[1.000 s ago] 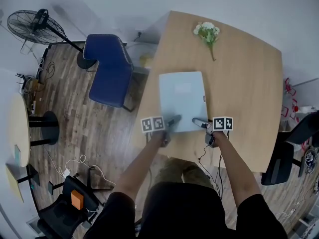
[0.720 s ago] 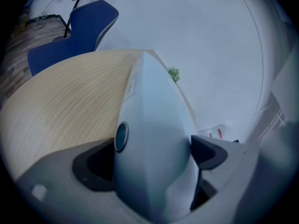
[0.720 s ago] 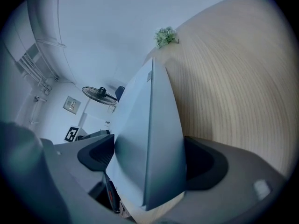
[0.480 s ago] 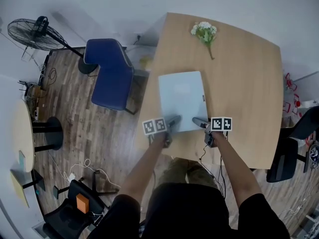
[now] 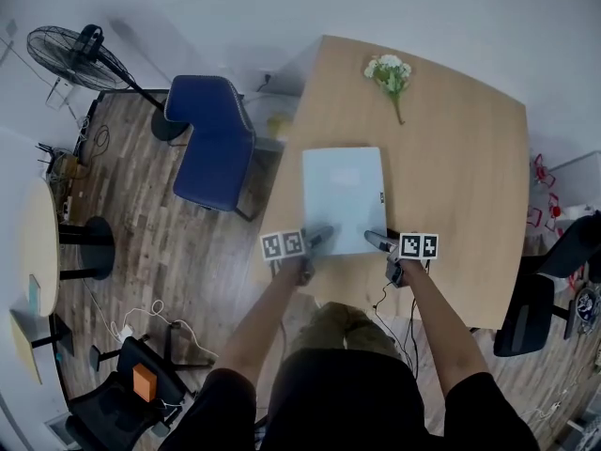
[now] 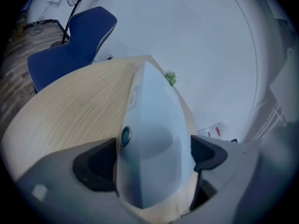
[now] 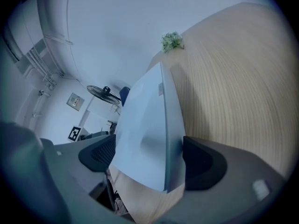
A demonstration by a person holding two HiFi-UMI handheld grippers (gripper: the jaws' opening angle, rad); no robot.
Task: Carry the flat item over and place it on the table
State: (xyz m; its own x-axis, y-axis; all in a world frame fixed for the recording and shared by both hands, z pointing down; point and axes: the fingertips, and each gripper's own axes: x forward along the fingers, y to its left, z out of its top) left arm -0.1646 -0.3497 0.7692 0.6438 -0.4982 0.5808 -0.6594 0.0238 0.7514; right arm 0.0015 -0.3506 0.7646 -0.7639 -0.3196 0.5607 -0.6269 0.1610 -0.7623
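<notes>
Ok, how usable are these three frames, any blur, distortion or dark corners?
Head view: evenly lit, fairly sharp, fisheye bows the table edges. Left gripper view: dark vignetted corners, the flat item close up looks soft. Right gripper view: same vignette, wood grain curves, background washed pale.

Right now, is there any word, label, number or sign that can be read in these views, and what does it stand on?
No text can be read.
Small label on the flat item: too small to read.
Red print on a white object by the wall: blurred.
Marker squares on the left gripper and right gripper: patterns only, no letters.
</notes>
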